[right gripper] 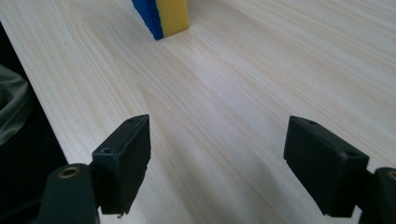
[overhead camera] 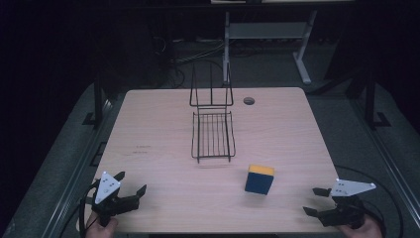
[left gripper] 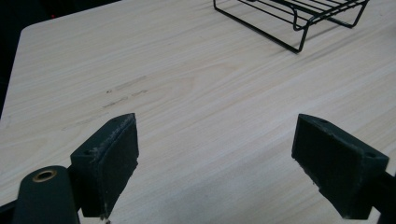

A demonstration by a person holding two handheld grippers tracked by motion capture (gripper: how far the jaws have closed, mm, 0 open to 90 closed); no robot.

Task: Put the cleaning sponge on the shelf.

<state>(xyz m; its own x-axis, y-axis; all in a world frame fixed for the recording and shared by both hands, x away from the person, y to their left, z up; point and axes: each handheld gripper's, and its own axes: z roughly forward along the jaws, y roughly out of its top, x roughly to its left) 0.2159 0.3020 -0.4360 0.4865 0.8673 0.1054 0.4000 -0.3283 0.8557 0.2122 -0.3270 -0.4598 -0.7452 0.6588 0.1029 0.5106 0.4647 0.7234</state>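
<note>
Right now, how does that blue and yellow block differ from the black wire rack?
The sponge block is solid, blue with a yellow top; the wire rack is open black wire. The block is smaller and sits nearer the right gripper; the rack sits farther back, mid-table. Both rest on the table, ungripped.

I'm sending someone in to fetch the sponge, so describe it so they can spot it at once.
Start at the light wooden table and find the black wire rack standing near its middle. Nearer the person and a little right of the rack stands the sponge, closer to the right gripper than to the left. It is the one coloured thing there: a blue block with a yellow top.
</note>
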